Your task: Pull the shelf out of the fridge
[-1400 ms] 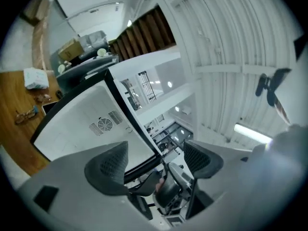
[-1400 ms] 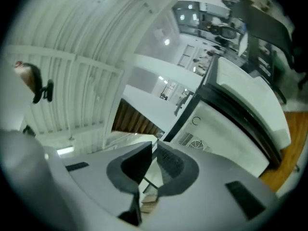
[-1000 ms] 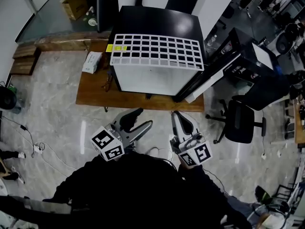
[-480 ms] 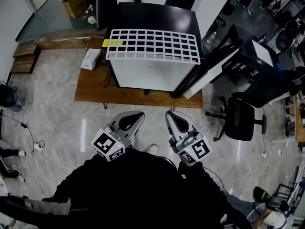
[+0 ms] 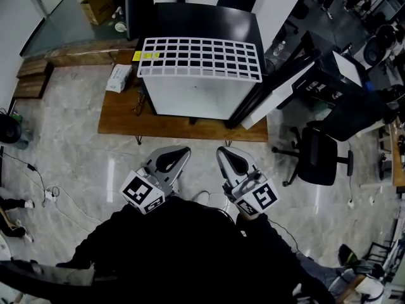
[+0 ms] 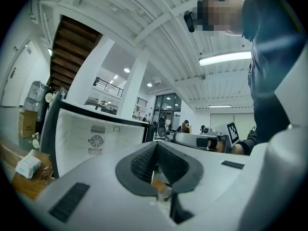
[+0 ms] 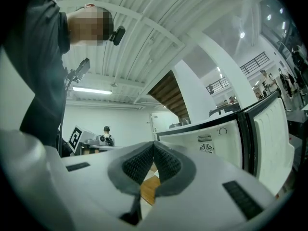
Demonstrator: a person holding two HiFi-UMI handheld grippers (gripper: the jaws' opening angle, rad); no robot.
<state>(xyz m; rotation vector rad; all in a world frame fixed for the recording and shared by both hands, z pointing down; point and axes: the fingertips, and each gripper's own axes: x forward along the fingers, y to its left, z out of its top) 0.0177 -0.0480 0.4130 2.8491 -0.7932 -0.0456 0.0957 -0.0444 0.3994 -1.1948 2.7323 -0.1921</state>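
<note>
A small fridge (image 5: 190, 97) stands on a low wooden platform (image 5: 120, 124), its door (image 5: 275, 87) swung open to the right. A white wire shelf (image 5: 199, 59) lies flat on the fridge's black top. My left gripper (image 5: 181, 151) and right gripper (image 5: 223, 151) hover side by side over the floor, well short of the platform, both shut with nothing between the jaws. In the left gripper view the left gripper (image 6: 155, 146) points at the fridge's white inside (image 6: 91, 138). The right gripper (image 7: 154, 146) also faces the fridge (image 7: 216, 143).
A black office chair (image 5: 319, 160) stands right of the platform, beside the open door. A white packet (image 5: 118, 78) lies on the platform's left end. A cardboard box (image 5: 98, 5) sits far back left. Cables trail on the floor at left.
The left gripper's jaws, open a second ago, have closed on nothing and the gripper has rolled. Both grippers now sit a little nearer the person.
</note>
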